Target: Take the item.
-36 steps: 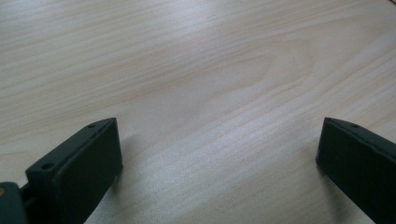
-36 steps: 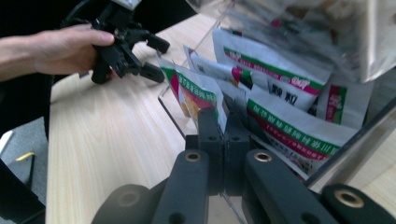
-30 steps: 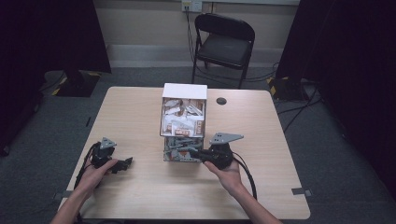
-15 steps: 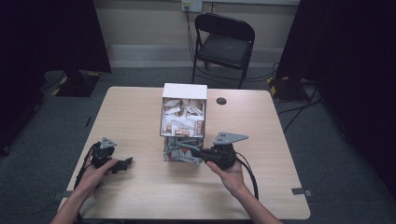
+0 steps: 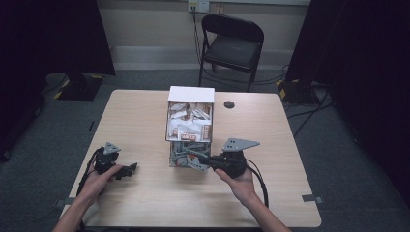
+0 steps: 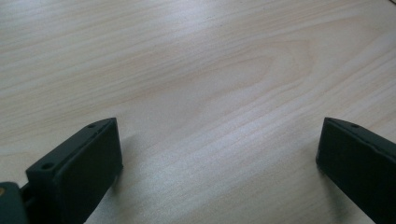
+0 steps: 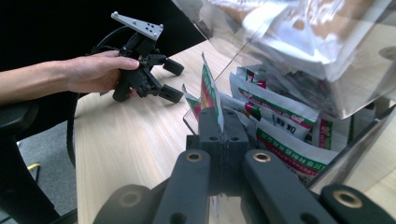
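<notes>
A clear two-tier box (image 5: 190, 121) stands mid-table, with white-and-brown packets on top and green-and-white sachets (image 7: 280, 123) below. My right gripper (image 5: 189, 154) reaches into the lower tier's open front from the right. In the right gripper view its jaws (image 7: 223, 127) are shut on the edge of one upright green, white and red sachet (image 7: 210, 91). My left gripper (image 5: 129, 169) rests low over the table at the left. Its jaws (image 6: 219, 158) stand wide open over bare wood, and the right gripper view shows them (image 7: 171, 80) held in a hand.
The light wooden table (image 5: 140, 116) has a small black round cap (image 5: 229, 104) behind the box on the right. A black folding chair (image 5: 232, 46) stands beyond the far edge. Cables trail from both grippers toward the near edge.
My right gripper has edged slightly to the right, still shut on the sachet. The left gripper has stayed where it was.
</notes>
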Motion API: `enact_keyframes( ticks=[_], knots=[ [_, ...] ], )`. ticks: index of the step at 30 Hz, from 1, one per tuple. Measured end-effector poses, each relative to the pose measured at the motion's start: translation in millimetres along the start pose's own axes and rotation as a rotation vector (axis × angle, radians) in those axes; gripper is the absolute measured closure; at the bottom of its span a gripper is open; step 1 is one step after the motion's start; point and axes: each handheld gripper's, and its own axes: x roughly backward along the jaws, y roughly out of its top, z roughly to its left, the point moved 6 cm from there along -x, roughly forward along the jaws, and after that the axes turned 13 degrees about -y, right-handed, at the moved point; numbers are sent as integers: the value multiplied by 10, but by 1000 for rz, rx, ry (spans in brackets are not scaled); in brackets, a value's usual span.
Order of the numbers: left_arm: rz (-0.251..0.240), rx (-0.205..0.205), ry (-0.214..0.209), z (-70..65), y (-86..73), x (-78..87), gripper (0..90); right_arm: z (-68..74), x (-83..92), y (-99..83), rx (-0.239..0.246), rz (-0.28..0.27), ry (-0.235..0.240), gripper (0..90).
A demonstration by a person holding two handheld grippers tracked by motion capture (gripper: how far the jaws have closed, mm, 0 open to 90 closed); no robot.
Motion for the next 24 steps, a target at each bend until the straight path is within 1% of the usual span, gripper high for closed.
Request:
enact_keyframes(
  ticks=[3, 6, 7, 9, 13, 15, 17, 19, 20, 21, 22, 24],
  knots=[
    [0, 0, 1, 1, 0, 0, 0, -7, 27, 1, 0, 1, -2, 900],
    [0, 0, 0, 1, 0, 0, 0, -6, 61, -30, -15, 11, 1, 900],
    [0, 0, 0, 1, 0, 0, 0, -5, 82, -37, -9, 10, -7, 900],
    [1, 0, 0, 1, 0, 0, 0, -8, 124, -43, -17, 0, -5, 900],
    [0, 0, 0, 1, 0, 0, 0, -31, 181, -103, -19, 3, -14, 900],
    [-1, 2, 0, -1, 2, -2, 0, -46, 213, -114, -32, 5, -16, 900],
    [-1, 5, 3, -3, 3, -3, 0, -56, 273, -84, -44, -12, -14, 900],
    [-1, 5, 3, -3, 3, -3, 0, -62, 325, -82, -37, -16, -18, 900],
    [-1, 5, 3, -2, 3, -3, 0, -67, 345, -101, -39, -11, -19, 900],
    [2, 2, 3, 0, 4, -3, 0, -75, 360, -124, -29, -2, -25, 900],
    [-9, 9, 5, -4, 10, -11, 0, -94, 385, -149, -32, 2, -35, 900],
    [-8, 9, 4, -3, 9, -10, 0, -115, 424, -156, -41, -9, -38, 900]
  ],
)
